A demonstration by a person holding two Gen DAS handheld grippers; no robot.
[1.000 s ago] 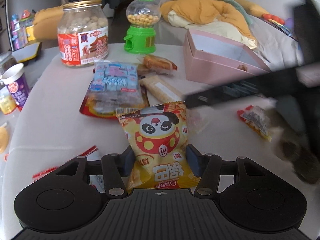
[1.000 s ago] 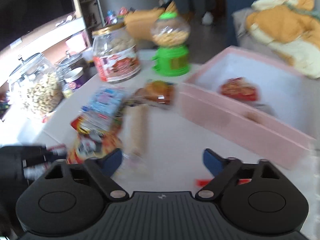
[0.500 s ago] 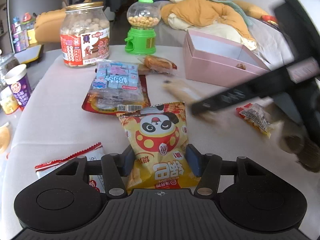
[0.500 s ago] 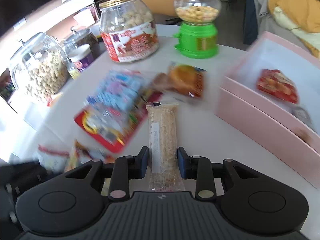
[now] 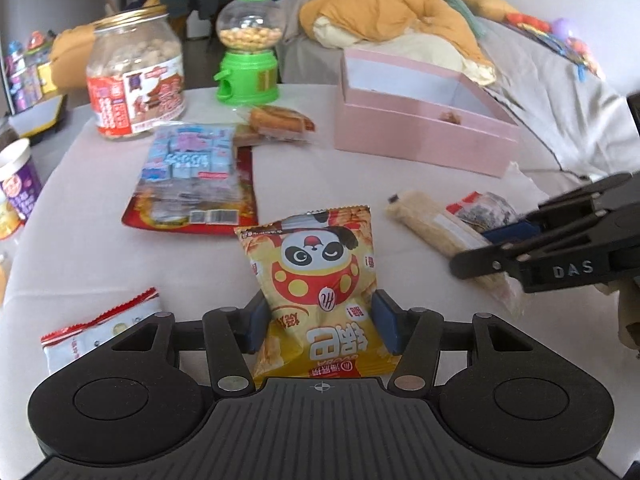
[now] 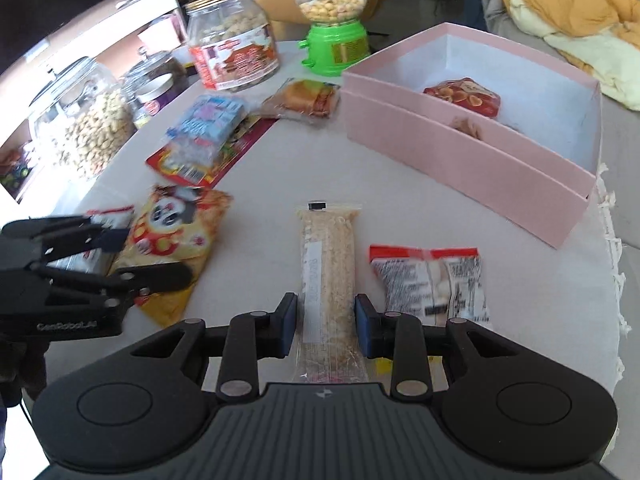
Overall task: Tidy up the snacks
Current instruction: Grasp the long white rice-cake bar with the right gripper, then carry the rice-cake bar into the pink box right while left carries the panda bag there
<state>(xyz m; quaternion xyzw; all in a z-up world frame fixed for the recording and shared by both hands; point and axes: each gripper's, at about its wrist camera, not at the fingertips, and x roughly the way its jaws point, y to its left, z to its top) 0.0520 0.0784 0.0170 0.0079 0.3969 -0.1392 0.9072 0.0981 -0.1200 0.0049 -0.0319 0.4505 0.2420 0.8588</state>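
My left gripper point(image 5: 318, 326) is shut on a yellow panda snack bag point(image 5: 316, 280), held just above the white table. It also shows in the right wrist view point(image 6: 172, 248). My right gripper point(image 6: 325, 326) is shut on a long clear rice-cracker bar point(image 6: 328, 276), which also shows in the left wrist view point(image 5: 436, 228). The pink box point(image 6: 460, 156) stands at the right with a red snack pack point(image 6: 464, 96) inside. A small red-topped clear packet point(image 6: 432, 280) lies to the right of the bar.
A blue candy bag on a red pack point(image 5: 192, 176), a wrapped pastry point(image 5: 280, 120), a labelled jar point(image 5: 136, 92) and a green dispenser point(image 5: 248, 64) stand farther back. A white-and-red packet point(image 5: 96, 330) lies at the near left. A glass nut jar point(image 6: 88, 128) stands at the table's left edge.
My right gripper closed on the rice-cracker bar and drew it back toward the near right of the table. My left gripper kept hold of the panda bag and pulled back slightly.
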